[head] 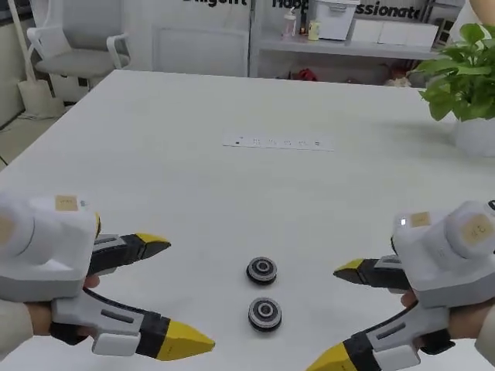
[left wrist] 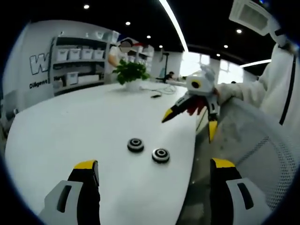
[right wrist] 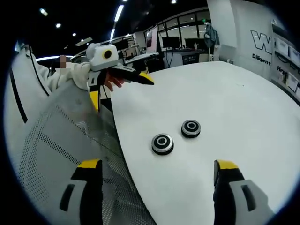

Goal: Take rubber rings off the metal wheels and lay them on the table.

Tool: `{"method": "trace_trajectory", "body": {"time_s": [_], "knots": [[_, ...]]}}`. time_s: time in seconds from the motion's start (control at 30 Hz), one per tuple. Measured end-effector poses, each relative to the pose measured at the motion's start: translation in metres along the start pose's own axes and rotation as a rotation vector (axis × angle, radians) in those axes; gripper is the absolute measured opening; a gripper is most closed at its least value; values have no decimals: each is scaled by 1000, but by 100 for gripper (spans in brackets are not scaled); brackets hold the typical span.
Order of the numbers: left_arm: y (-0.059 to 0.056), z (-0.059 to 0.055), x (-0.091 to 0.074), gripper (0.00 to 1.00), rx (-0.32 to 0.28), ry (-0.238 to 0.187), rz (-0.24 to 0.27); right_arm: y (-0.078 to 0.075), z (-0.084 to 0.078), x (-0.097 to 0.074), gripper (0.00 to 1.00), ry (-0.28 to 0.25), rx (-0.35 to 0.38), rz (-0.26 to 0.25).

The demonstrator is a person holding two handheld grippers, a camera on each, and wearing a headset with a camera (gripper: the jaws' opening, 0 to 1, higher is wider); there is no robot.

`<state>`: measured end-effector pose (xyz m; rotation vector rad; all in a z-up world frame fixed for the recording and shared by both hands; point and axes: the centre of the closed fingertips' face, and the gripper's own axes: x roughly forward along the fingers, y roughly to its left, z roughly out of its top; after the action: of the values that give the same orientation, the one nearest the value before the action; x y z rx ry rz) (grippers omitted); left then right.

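Far wheel (head: 262, 270) and near wheel (head: 265, 314), rubber rings on, lie lower centre on the table (head: 232, 178) between my left tool (head: 187, 292) and right tool (head: 325, 317), both released; best to pin one wheel and peel with the other tool.

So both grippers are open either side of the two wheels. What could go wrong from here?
1. The near wheel lies loose on the smooth table, close to its front edge. A nudge from the left gripper or right gripper could probably push it off.
2. The far wheel lies just behind it, apart but close, so jaws this wide may knock one while closing on the other.
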<state>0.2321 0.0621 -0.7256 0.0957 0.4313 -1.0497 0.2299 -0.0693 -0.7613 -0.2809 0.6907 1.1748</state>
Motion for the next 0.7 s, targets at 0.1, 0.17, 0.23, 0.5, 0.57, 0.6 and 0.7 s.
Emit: {"method": "trace_trajectory", "body": {"time_s": [0.1, 0.17, 0.23, 0.5, 0.57, 0.6, 0.7], "knots": [[0, 3, -1, 100, 2, -19, 2, -5, 1, -1, 93, -4, -24, -28], [0, 4, 0, 100, 6, -23, 3, -5, 1, -1, 93, -7, -13, -23], [1, 3, 0, 100, -2, -29, 4, -3, 0, 0, 93, -4, -5, -12], [0, 3, 1, 100, 4, -26, 2, 0, -3, 1, 94, 13, -8, 0], [0, 2, 1, 100, 6, -23, -1, -1, -2, 0, 93, 3, -2, -3], [-1, 2, 1, 100, 8, -23, 0, -1, -2, -1, 93, -1, -1, -4], [0, 2, 1, 100, 4, -26, 2, -1, -1, -1, 93, -9, 2, -6]]}}
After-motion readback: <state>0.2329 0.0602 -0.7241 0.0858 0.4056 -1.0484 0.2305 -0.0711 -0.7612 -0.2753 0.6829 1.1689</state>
